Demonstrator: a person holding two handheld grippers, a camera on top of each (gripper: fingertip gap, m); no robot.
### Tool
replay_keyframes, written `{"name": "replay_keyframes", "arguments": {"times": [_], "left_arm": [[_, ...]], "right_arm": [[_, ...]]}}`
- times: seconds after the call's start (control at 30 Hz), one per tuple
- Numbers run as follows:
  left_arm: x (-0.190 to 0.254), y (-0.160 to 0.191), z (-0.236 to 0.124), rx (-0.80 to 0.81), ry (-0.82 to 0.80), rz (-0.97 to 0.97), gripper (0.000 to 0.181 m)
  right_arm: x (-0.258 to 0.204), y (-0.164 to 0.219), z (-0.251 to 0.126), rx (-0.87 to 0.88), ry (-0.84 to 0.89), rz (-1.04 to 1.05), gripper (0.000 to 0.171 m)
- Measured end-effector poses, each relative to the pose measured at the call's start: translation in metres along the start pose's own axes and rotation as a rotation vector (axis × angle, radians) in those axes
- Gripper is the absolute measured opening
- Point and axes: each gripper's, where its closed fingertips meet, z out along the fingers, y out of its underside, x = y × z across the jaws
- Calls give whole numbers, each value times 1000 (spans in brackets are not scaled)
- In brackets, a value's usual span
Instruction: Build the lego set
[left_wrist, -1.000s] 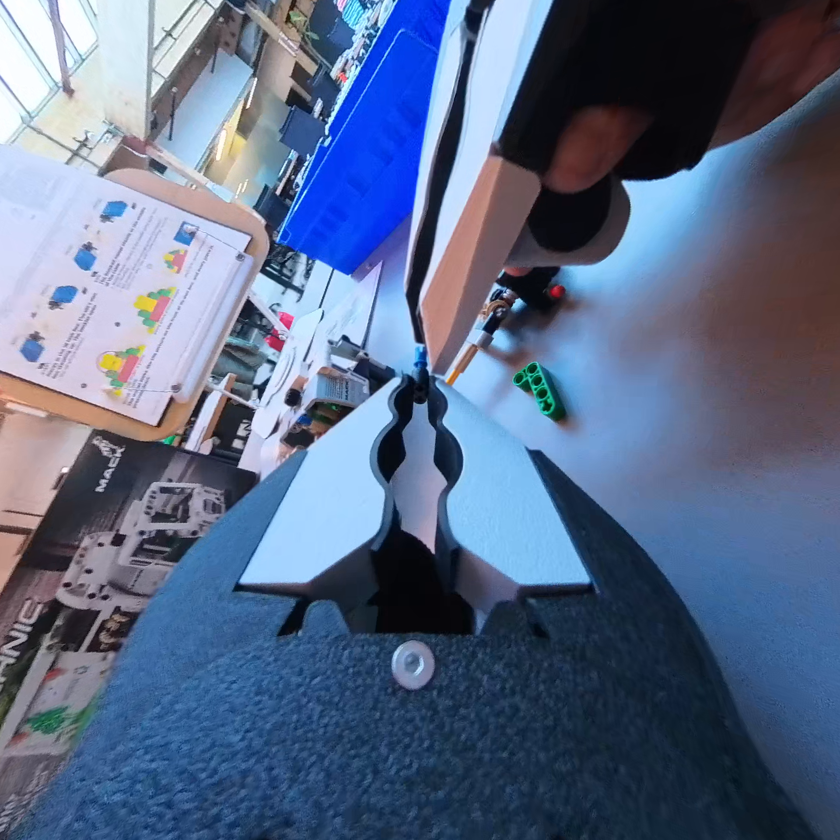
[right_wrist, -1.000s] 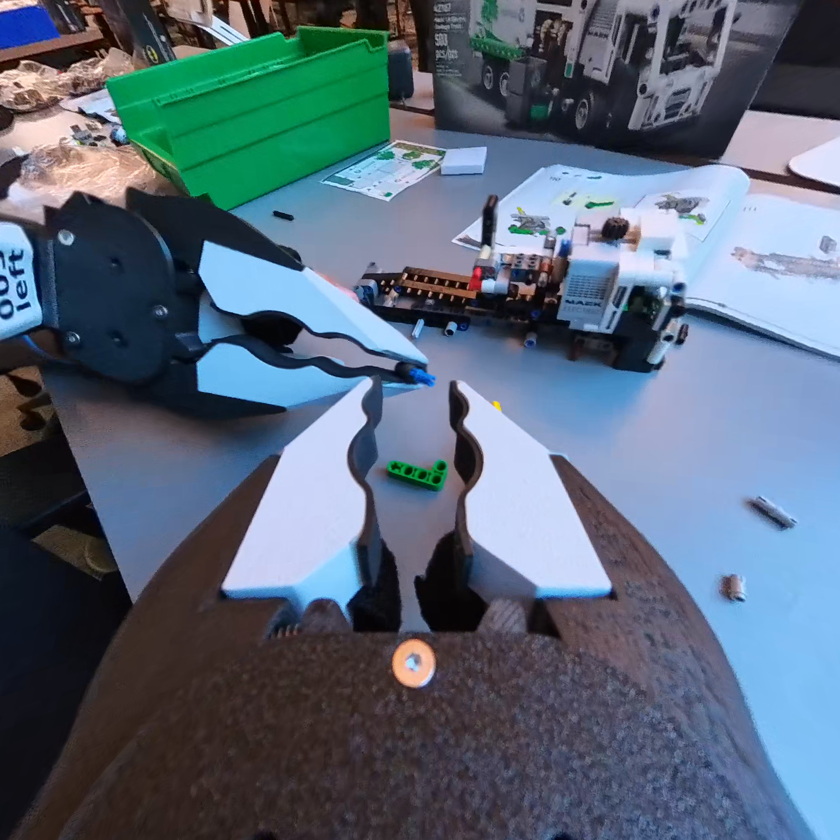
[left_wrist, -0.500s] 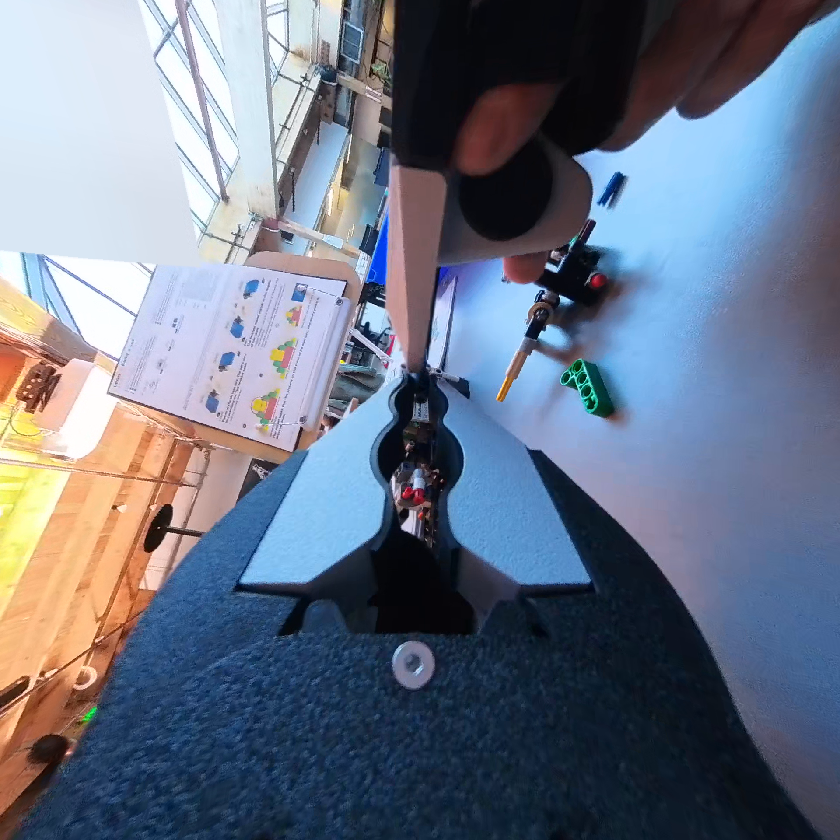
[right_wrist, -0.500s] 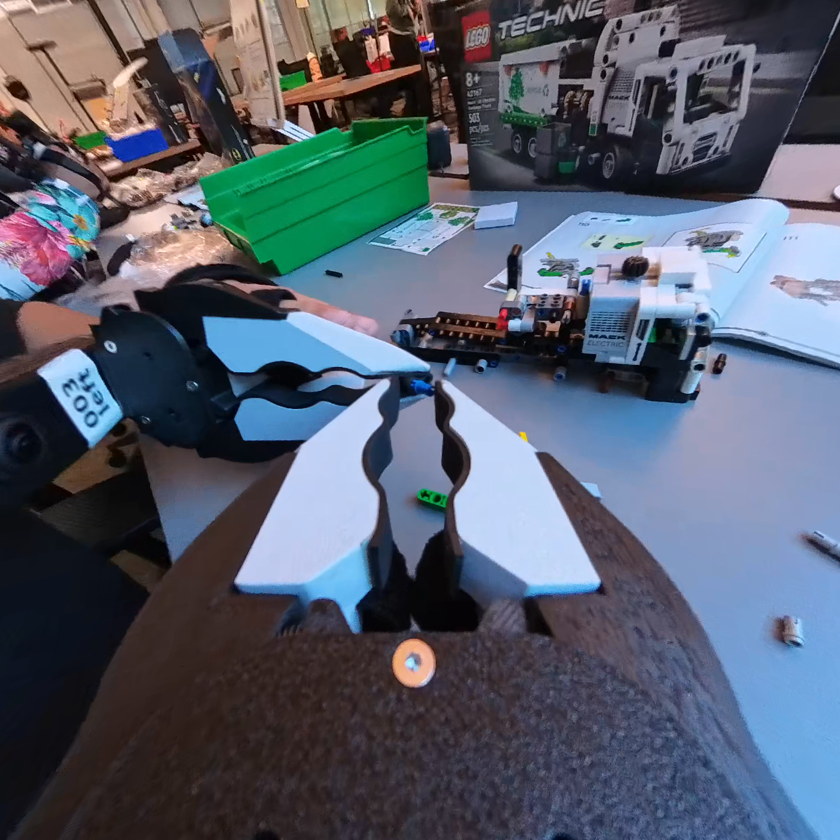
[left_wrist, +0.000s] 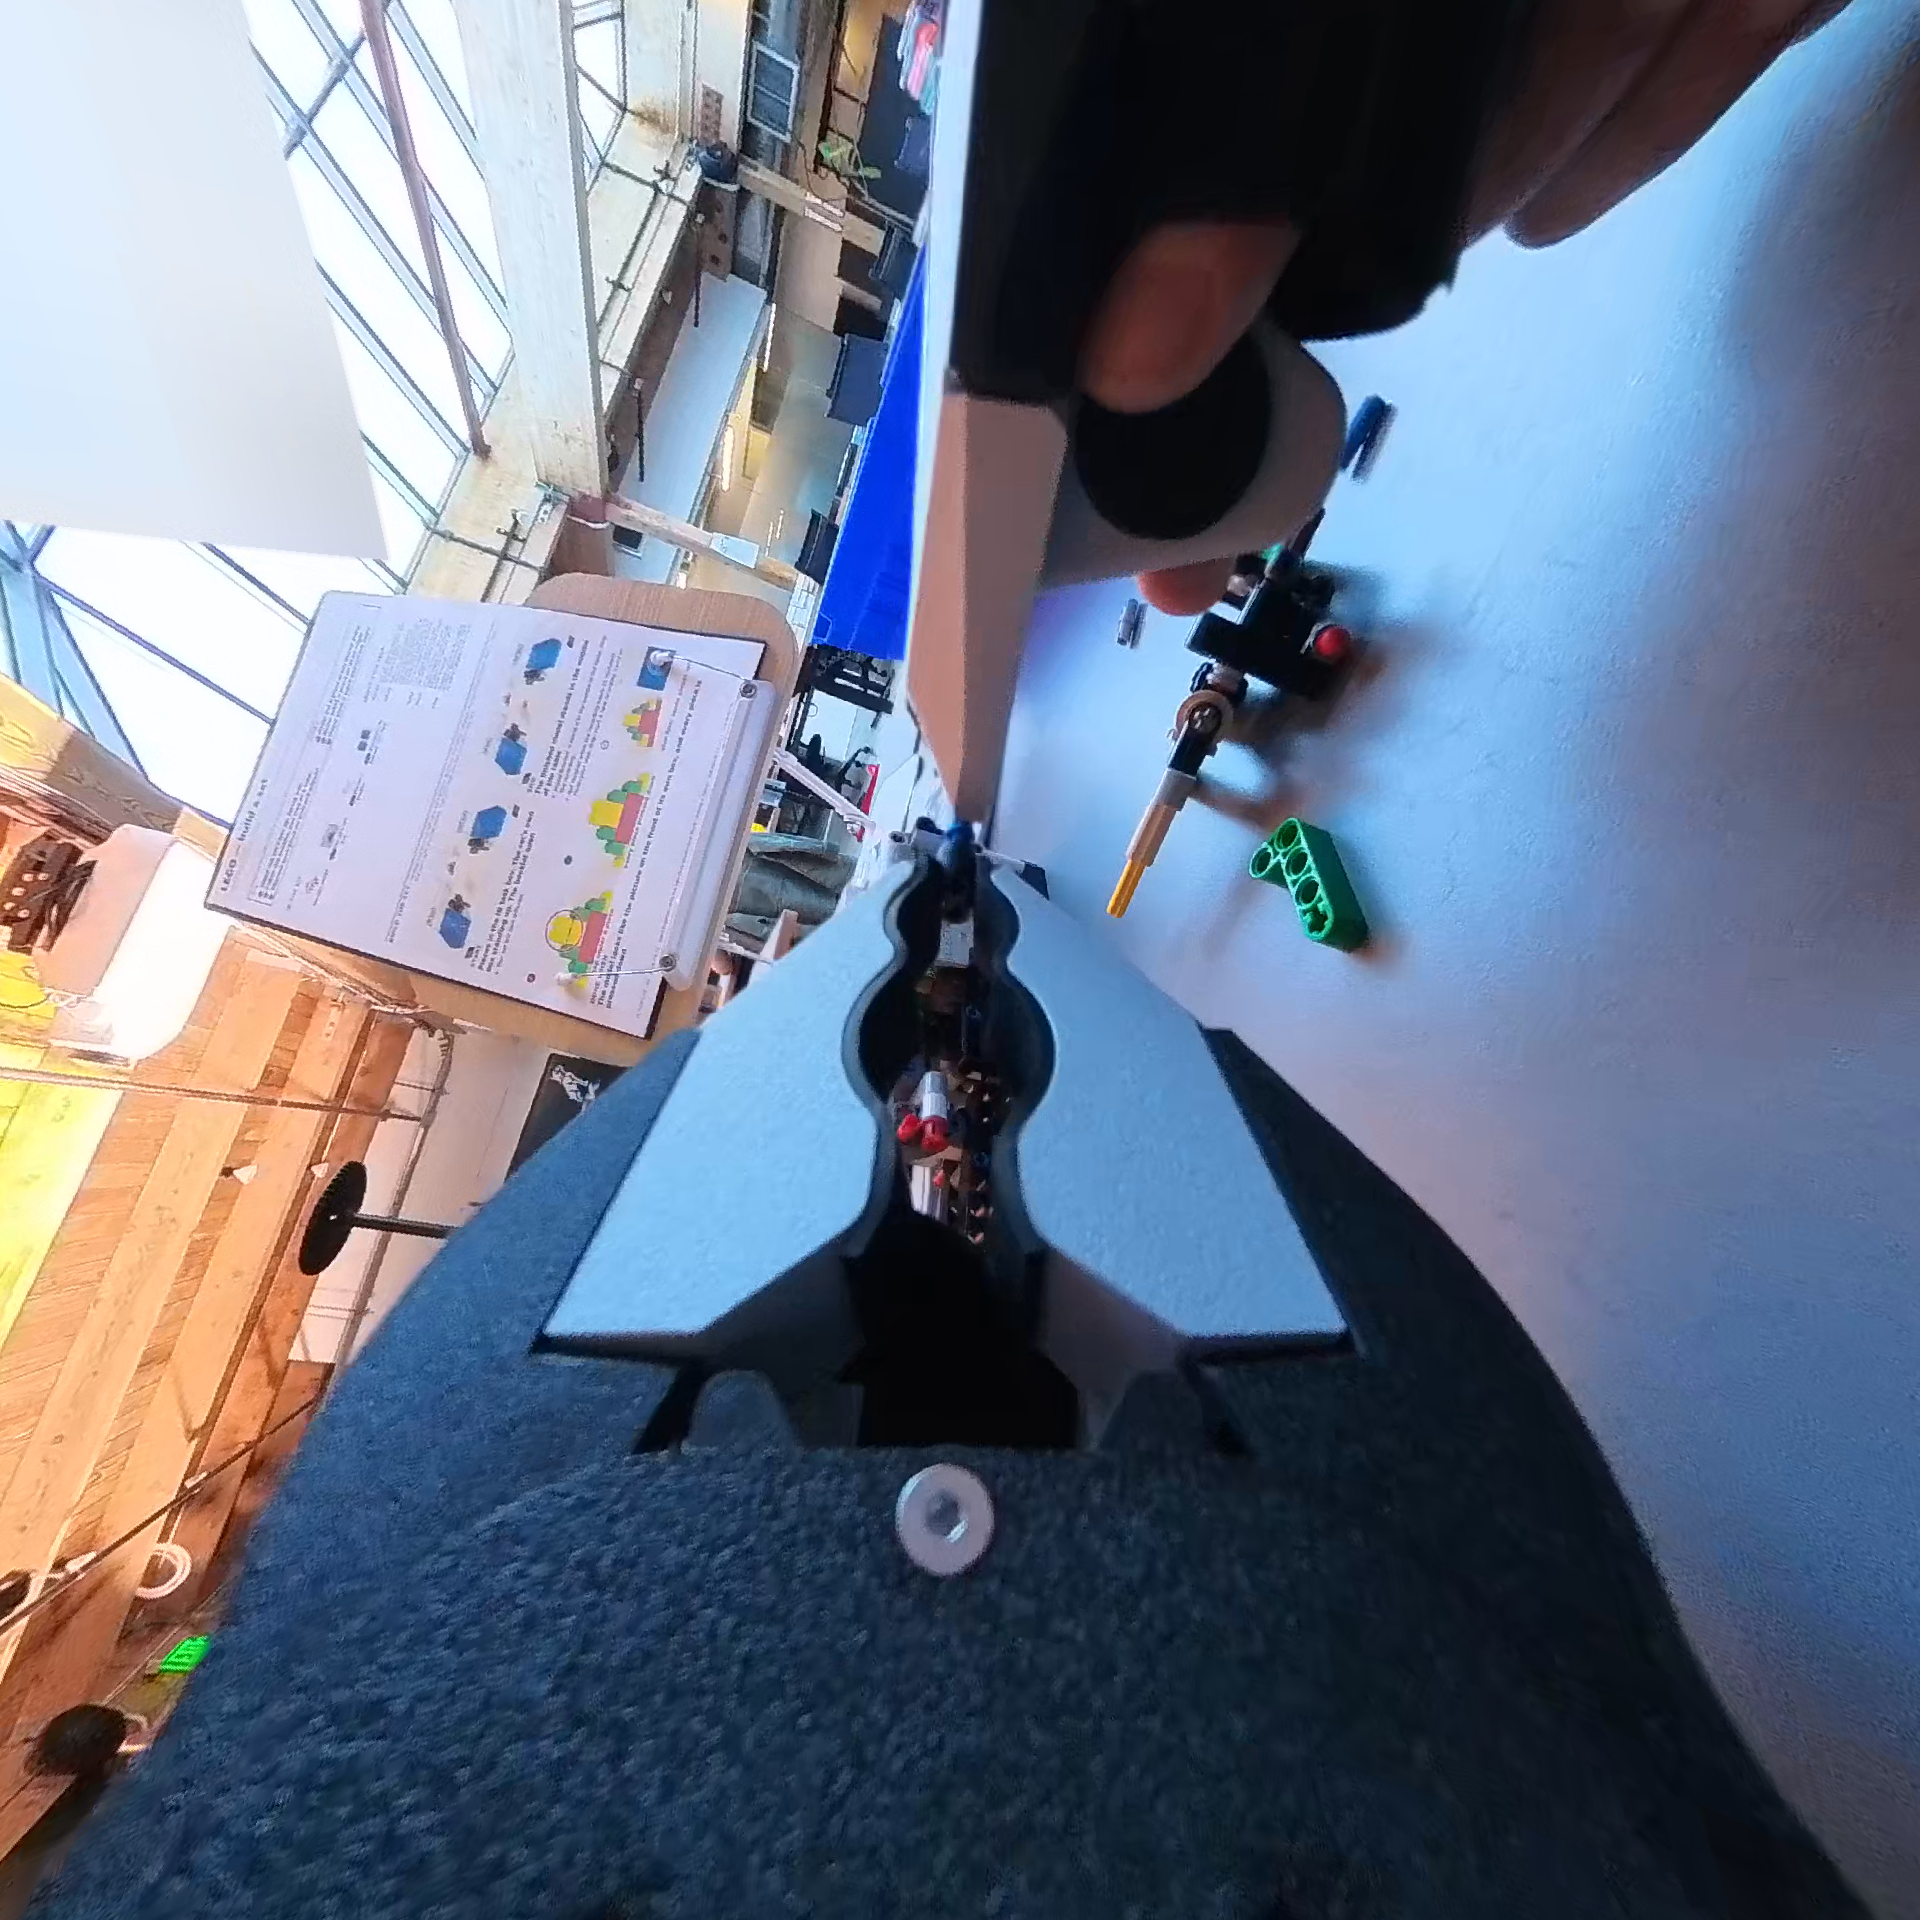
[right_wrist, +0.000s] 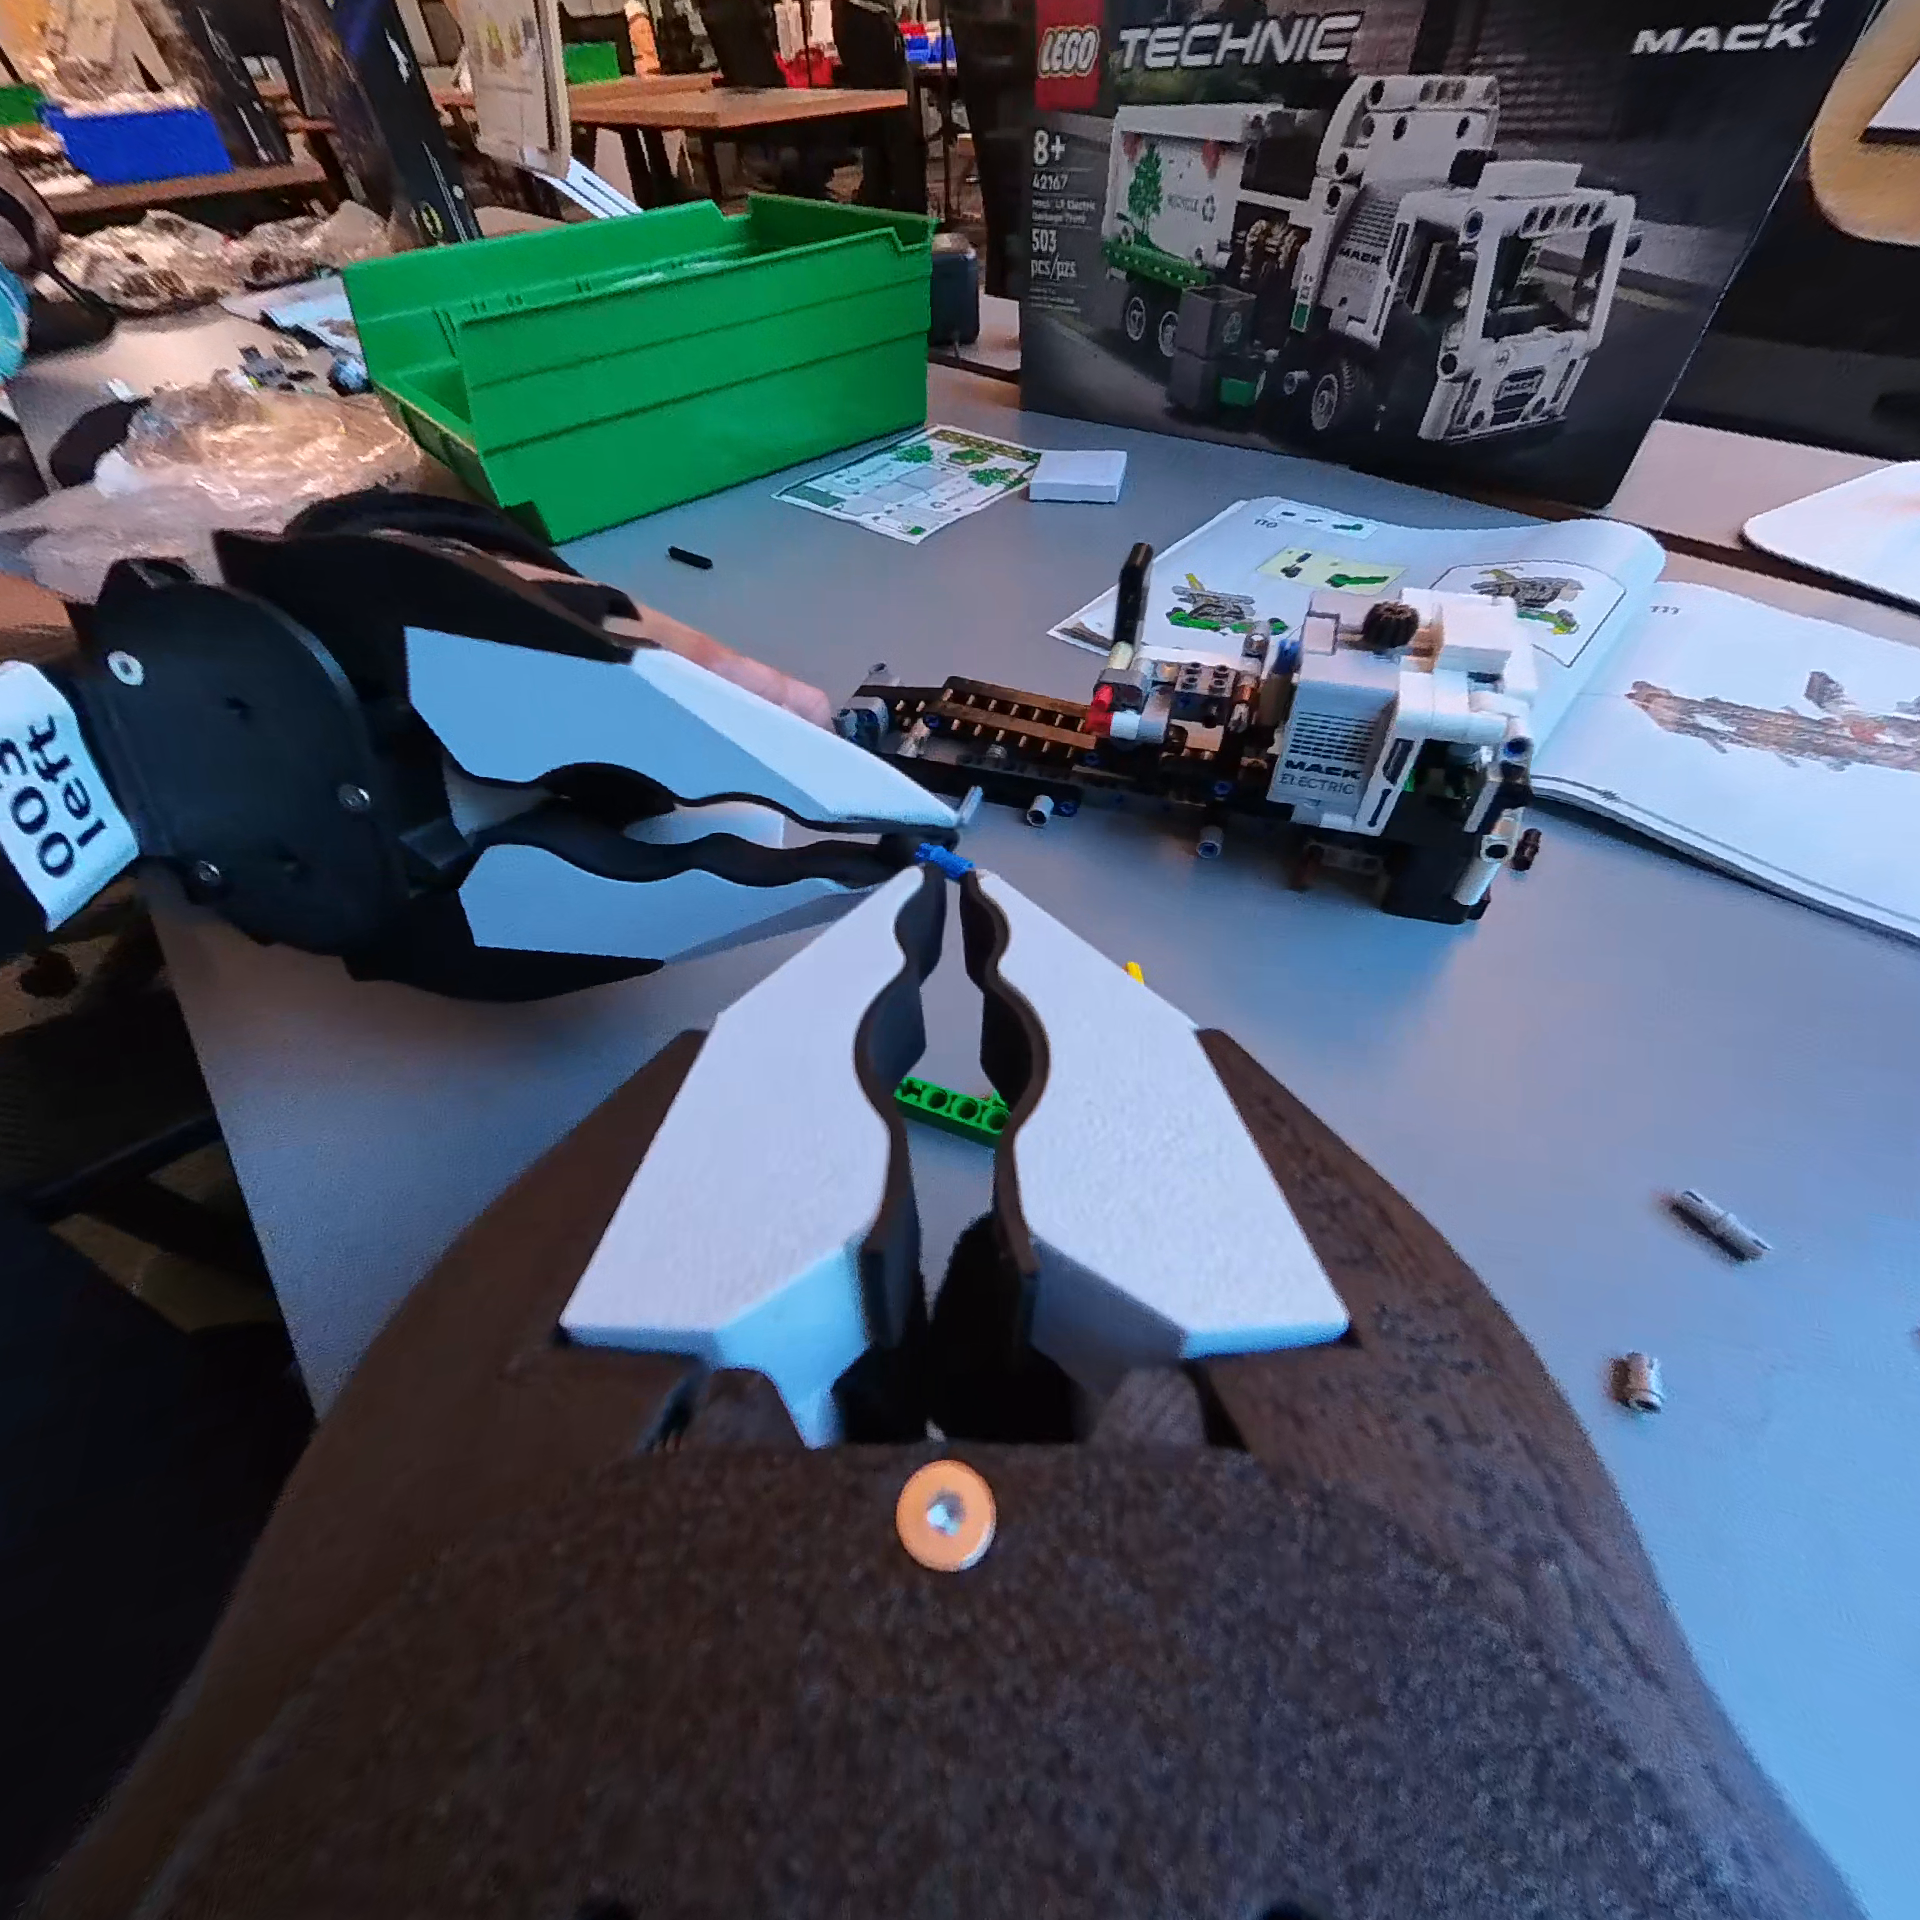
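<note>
The left gripper (right_wrist: 914, 847), tips together, pinches a small blue plastic lego pin (right_wrist: 943, 858) above the grey table (right_wrist: 1351, 1091). The right gripper (right_wrist: 948, 881), tips nearly together, meets that pin; whether it grips it I cannot tell. The half-built white-and-black lego truck (right_wrist: 1299, 738) stands just beyond

blue pin (right_wrist: 943, 858): small, pinched at tongs' tips, above table | truck model (right_wrist: 1299, 727): part-built, upright beyond

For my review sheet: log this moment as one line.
left gripper: shut on blue pin | right gripper: closing on pin, grip unclear | green beam: on table | truck model: untouched
</note>
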Motion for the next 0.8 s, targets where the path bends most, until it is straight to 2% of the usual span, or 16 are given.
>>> {"name": "replay_keyframes", "arguments": {"times": [0.27,0.43,0.8], "left_arm": [[2,5,2,-48,1,37,2],[8,4,2,-52,8,89,2],[13,5,4,-63,31,69,2]], "right_arm": [[1,4,2,-48,71,-79,0],[1,7,2,-53,67,-81,0],[0,12,4,-68,59,-79,0]]}}
